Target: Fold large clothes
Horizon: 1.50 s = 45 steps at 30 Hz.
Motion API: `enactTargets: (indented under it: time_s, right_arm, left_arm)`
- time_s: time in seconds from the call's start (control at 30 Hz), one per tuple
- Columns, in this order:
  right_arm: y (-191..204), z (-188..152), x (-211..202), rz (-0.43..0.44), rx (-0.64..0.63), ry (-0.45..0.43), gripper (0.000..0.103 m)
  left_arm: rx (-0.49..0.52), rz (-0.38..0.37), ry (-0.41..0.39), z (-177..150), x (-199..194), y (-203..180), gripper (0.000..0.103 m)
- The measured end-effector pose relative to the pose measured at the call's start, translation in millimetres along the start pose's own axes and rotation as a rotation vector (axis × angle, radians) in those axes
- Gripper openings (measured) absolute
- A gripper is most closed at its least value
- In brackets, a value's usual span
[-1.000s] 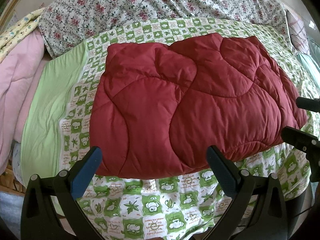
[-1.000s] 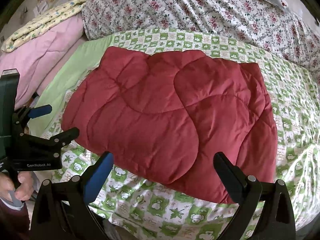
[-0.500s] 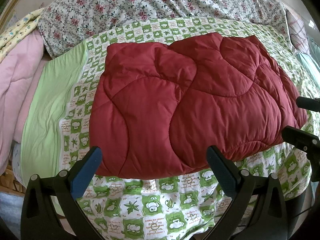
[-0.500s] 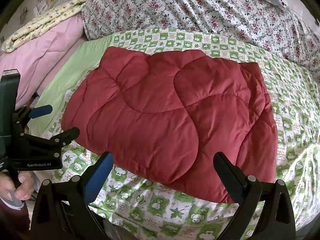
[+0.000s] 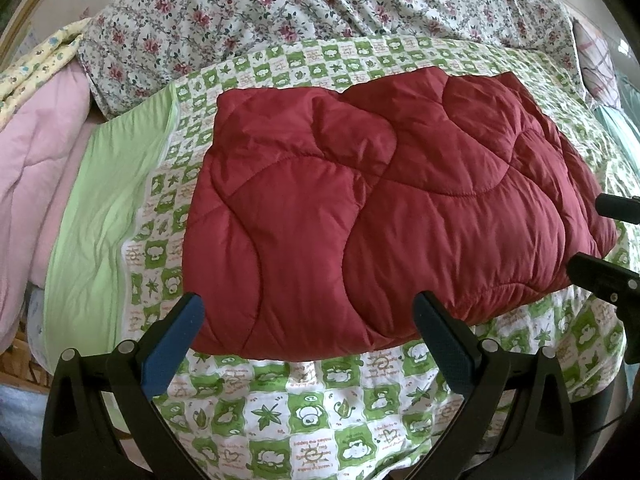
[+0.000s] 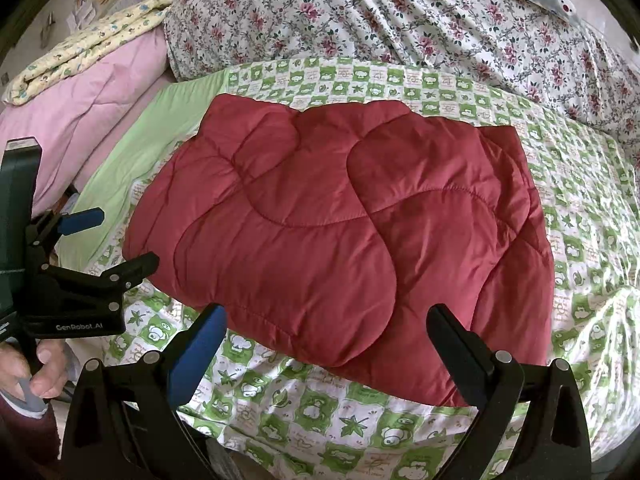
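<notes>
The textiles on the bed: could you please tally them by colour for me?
Red quilted garment: 1
Green-checked sheet: 1
Floral duvet: 1
Pink quilt: 1
Yellow printed blanket: 1
Total: 5

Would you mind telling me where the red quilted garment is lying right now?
The red quilted garment lies folded on the green checked sheet, centred in both wrist views ahead of the open jaws, with the floral quilt behind it.
</notes>
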State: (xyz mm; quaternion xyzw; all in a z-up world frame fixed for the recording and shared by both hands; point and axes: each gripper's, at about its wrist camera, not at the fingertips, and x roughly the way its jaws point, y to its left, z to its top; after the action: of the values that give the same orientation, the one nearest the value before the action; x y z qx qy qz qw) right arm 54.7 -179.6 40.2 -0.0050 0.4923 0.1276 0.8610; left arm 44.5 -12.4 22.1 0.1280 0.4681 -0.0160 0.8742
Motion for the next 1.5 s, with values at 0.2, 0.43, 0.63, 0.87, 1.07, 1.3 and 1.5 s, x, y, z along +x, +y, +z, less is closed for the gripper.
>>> enactTargets:
  time_s: [0.2, 0.43, 0.63, 0.87, 1.07, 1.3, 1.5]
  right_arm:
    - [0.2, -0.1, -0.2, 0.001, -0.002, 0.001, 0.101]
    - [-0.7, 0.2, 0.0, -0.002, 0.003, 0.001, 0.101]
    - [-1.0, 0.2, -0.2, -0.002, 0.004, 0.001, 0.101]
    - [-1.4, 0.1, -0.3, -0.001, 0.004, 0.002, 0.101]
    - [-1.5, 0.1, -0.3, -0.002, 0.005, 0.001, 0.101]
    - [-2.8, -0.3, 0.0, -0.003, 0.008, 0.003, 0.101]
    - [-9.2, -1.6, 4.2, -0.007, 0.02, 0.011, 0.101]
  left_arm:
    - [0.002, 0.001, -0.001, 0.7, 0.0, 0.3, 0.103]
    - [0.001, 0.003, 0.0, 1.4, -0.3, -0.2, 0.103]
    - [0.003, 0.002, 0.0, 1.3, -0.1, -0.4, 0.103]
    - [0.003, 0.001, 0.0, 2.0, -0.3, -0.1, 0.103]
    - [0.002, 0.003, 0.0, 1.7, -0.5, -1.2, 0.103]
    - [-0.001, 0.005, 0.006, 2.9, 3.8, 3.1, 0.103]
    - [-0.008, 0.002, 0.017, 2.9, 9.6, 7.3, 0.103]
